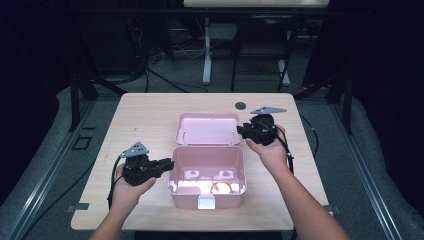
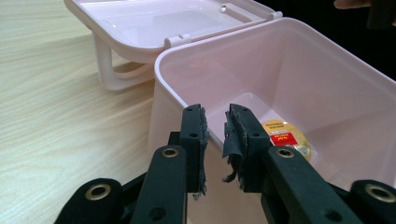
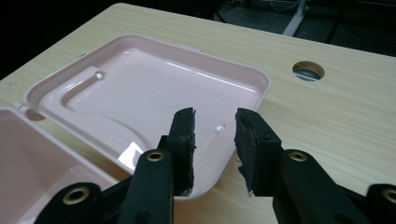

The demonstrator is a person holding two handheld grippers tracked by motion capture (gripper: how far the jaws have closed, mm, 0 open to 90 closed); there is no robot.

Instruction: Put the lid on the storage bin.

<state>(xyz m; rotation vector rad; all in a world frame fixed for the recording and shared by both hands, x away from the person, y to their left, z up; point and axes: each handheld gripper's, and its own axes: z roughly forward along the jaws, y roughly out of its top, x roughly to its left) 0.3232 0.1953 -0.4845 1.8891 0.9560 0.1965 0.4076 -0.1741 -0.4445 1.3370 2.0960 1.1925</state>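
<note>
A pink plastic box (image 1: 207,170) stands open at the table's middle, its lid (image 1: 207,129) swung flat behind it. My left gripper (image 1: 167,163) sits at the box's left wall, open, with its jaws over the rim (image 2: 187,98) and nothing between them. A round yellow tape roll (image 2: 286,135) with a red label lies on the box floor. My right gripper (image 1: 242,131) hovers at the lid's right edge, open; in the right gripper view the lid's corner (image 3: 243,93) lies just beyond the two jaws. The gripper midpoints are my left gripper (image 2: 215,122) and my right gripper (image 3: 215,125).
The light wooden table (image 1: 145,115) has a round cable hole (image 1: 240,105) behind the lid. The box's white latch (image 1: 206,202) faces the near edge. The lid's handle (image 2: 109,70) rests on the table. Dark floor, cables and a desk's legs lie beyond the table.
</note>
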